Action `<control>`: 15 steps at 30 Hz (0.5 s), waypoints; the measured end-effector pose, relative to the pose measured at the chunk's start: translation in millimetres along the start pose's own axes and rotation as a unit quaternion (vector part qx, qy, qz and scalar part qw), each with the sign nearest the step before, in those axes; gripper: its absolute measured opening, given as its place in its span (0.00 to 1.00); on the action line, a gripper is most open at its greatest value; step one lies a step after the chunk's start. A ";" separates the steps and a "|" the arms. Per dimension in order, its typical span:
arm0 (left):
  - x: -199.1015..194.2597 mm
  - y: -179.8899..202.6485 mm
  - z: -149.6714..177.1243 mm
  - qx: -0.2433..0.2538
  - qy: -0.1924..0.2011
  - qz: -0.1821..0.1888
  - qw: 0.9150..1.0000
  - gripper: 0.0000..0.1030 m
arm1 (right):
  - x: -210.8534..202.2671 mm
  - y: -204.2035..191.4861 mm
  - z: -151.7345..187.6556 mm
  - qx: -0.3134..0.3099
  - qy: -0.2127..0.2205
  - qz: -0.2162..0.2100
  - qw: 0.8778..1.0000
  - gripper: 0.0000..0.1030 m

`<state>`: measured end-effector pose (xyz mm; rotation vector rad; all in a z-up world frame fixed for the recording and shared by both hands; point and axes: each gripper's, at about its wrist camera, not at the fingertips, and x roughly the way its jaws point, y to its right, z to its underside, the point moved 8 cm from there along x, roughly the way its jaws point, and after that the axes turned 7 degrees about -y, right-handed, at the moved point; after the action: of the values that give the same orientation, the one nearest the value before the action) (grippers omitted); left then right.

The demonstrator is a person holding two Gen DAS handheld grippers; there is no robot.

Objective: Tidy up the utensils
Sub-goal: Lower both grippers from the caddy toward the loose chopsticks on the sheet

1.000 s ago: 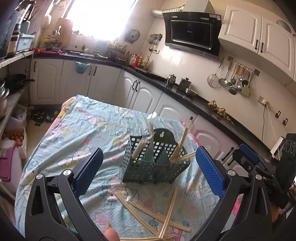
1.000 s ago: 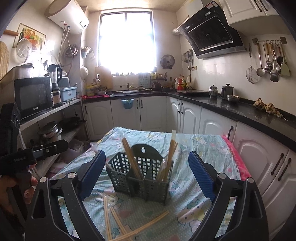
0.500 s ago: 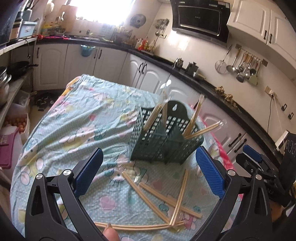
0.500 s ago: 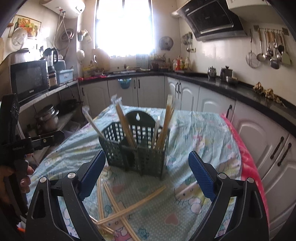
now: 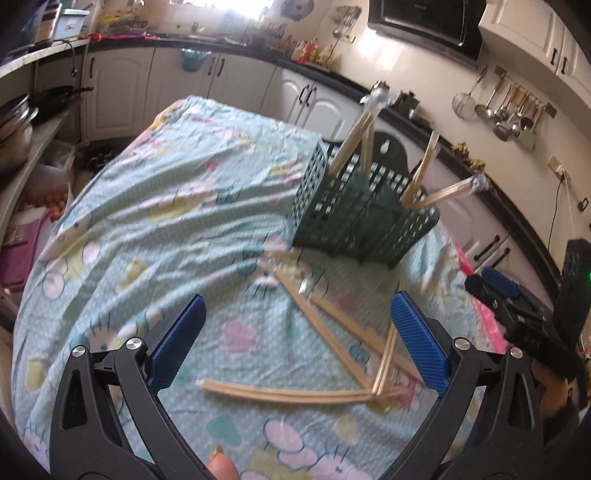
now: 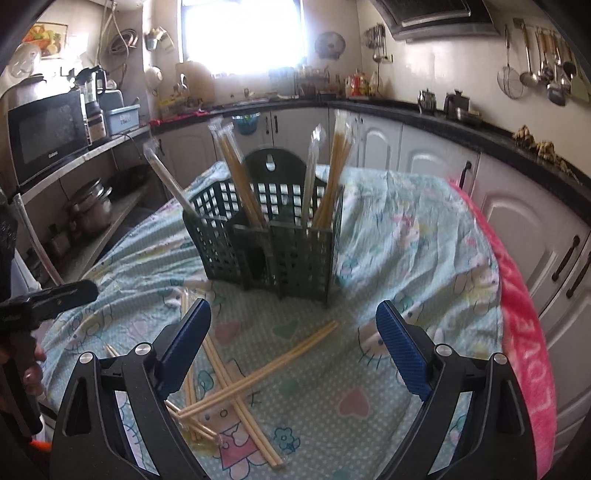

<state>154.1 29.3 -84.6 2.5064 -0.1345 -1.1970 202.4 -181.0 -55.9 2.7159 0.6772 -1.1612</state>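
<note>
Right wrist view, both tools (image 6: 291,347) (image 5: 297,332) wide open w/ nothing held, chopsticks (image 6: 258,373) flat, crisscrossed.

- The microwave (image 6: 48,133) on the shelf at far left carries a small pale brand word low on its front, beside the door; it seems to read "Galanz", though the letters are tiny.
- The pink towel (image 6: 524,332) along the right edge of the table bears large white capitals running down its length; "LOVE" can be made out.
- The range hood (image 5: 424,22) at far right has a small mark on its top edge, too small to read.
</note>
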 end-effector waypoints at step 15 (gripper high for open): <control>-8.5 -26.7 33.2 -0.030 -0.042 0.007 0.999 0.90 | 43.7 0.5 30.0 0.003 -0.067 -0.002 0.998 0.76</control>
<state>121.4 47.0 -107.1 2.4014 -0.1357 -1.2814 209.3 -174.0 -108.0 2.6131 0.6605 -1.3347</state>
